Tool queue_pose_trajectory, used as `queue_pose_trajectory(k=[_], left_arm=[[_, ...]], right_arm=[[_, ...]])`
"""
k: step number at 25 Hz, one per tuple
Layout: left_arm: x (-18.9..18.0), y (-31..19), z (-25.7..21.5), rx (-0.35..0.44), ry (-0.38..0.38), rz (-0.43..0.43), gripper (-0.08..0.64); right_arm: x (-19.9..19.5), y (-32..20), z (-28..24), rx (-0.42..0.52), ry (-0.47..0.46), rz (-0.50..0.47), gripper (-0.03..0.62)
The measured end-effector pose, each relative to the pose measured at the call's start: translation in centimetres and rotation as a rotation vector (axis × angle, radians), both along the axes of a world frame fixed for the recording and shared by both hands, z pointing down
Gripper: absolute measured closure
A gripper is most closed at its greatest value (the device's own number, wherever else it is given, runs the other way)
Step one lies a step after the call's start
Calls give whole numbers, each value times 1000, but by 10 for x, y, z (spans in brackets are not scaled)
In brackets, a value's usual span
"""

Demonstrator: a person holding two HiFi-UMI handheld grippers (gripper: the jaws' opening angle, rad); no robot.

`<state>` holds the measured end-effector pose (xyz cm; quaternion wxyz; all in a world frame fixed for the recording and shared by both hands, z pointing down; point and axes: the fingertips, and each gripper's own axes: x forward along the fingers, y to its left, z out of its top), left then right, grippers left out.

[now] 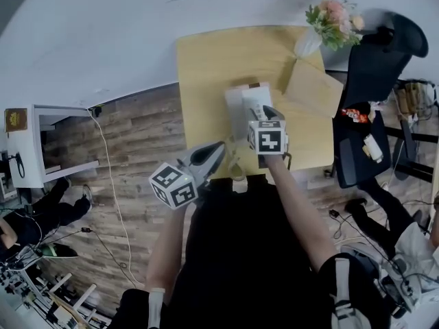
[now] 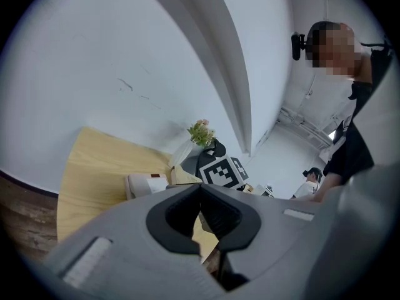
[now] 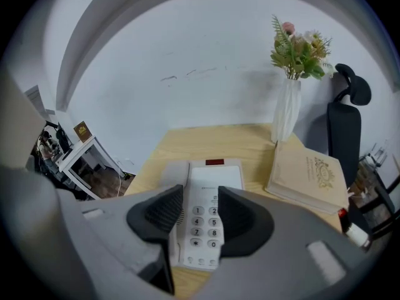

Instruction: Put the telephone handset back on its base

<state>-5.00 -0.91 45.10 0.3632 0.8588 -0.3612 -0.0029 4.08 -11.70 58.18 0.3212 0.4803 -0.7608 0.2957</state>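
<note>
The right gripper (image 3: 201, 208) is hovering above the near end of the telephone base (image 3: 215, 177), its jaws standing apart with nothing pinched between them; the handset (image 3: 173, 179) is lying along the base's left side, on the wooden table (image 3: 206, 139); the left gripper (image 2: 200, 195) is hanging by the table's near edge, jaws pressed together and empty; a book (image 3: 306, 174) and a vase of flowers (image 3: 286, 111) are sitting at the far right.

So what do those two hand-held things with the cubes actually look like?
The left gripper and right gripper are each a smooth grey plastic shell ending in two jaws lined with black ribbed pads. Each carries a white cube printed with black square markers. The person holding them wears a black top.
</note>
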Motion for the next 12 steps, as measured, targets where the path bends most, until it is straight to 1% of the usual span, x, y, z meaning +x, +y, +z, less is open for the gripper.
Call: queue_pose_trajectory(k=[3, 6, 12], left_arm=[[14, -5, -4, 14, -11, -26, 552], [24, -11, -9, 33, -23, -62, 552], [37, -26, -10, 46, -78, -166, 552]], right_arm=[[18, -3, -7, 22, -8, -17, 414], [33, -9, -17, 54, -23, -41, 434], [54, -17, -40, 121, -46, -106, 469]])
